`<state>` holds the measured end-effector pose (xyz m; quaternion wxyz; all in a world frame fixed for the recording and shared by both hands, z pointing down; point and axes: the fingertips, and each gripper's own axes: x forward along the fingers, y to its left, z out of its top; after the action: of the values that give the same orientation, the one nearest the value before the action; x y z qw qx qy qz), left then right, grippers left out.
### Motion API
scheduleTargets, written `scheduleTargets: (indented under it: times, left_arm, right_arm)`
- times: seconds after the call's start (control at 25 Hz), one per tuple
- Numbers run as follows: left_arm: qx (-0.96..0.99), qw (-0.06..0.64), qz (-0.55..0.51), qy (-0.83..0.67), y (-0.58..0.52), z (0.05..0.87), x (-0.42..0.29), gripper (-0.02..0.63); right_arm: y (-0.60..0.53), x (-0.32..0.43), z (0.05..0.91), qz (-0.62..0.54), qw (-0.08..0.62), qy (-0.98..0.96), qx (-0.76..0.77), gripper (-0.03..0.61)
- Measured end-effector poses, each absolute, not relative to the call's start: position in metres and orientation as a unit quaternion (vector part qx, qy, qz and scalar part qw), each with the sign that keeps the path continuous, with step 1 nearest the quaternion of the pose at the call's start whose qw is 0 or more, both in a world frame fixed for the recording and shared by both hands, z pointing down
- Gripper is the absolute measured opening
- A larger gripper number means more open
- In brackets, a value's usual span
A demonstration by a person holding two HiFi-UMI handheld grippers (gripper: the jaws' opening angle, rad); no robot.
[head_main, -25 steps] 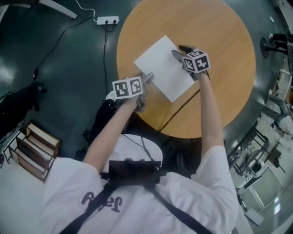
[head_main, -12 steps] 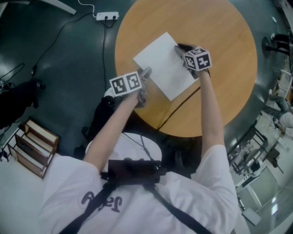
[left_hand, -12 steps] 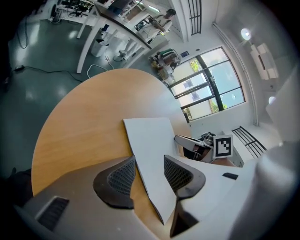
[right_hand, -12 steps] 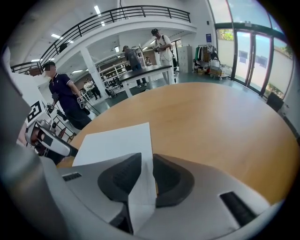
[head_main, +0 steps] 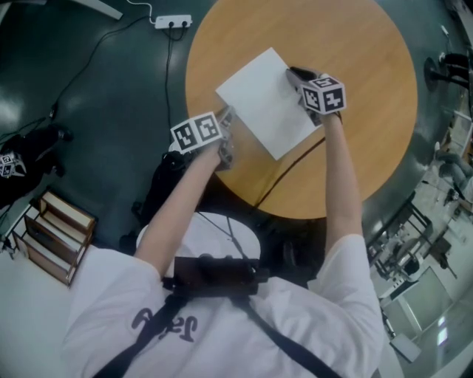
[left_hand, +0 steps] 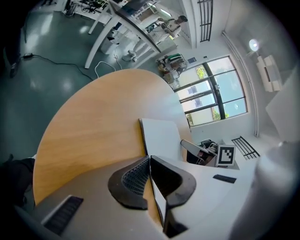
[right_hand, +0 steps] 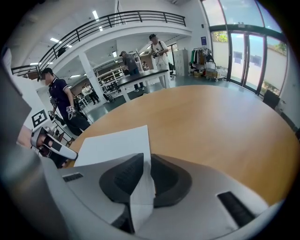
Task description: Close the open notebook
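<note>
A white notebook [head_main: 266, 100] lies flat on the round wooden table [head_main: 362, 125], showing one plain white face. My left gripper [head_main: 228, 118] is at its near-left corner, shut, with the thin white edge [left_hand: 161, 138] caught between the pads [left_hand: 149, 161]. My right gripper [head_main: 293, 75] is at the notebook's right edge. Its jaws are closing, and a white sheet [right_hand: 112, 145] is pinched and bent between the pads [right_hand: 145, 161]. Each gripper shows in the other's view: the right gripper [left_hand: 201, 150] and the left gripper [right_hand: 51, 145].
A black cable [head_main: 284, 173] runs off the table's near edge. A power strip [head_main: 173, 22] with its cord lies on the dark floor, and a wooden rack [head_main: 48, 236] stands at the left. Several people stand far back in the hall [right_hand: 61, 98].
Both grippers' jaws have come together on the notebook's edges, the left at the near-left corner and the right at the right edge. Neither hand has shifted much.
</note>
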<state>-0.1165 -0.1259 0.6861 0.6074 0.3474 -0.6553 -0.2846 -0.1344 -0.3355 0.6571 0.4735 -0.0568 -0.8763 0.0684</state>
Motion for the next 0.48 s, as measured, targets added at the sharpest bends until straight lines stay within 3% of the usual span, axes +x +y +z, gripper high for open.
scheduleTargets:
  times: [0.48]
  left_arm:
    - [0.421,0.554,-0.194,-0.692,-0.123,0.672,-0.115,0.011]
  right_arm:
    - [-0.337,-0.135,0.640,0.082,0.430,-0.898,-0.038,0.057]
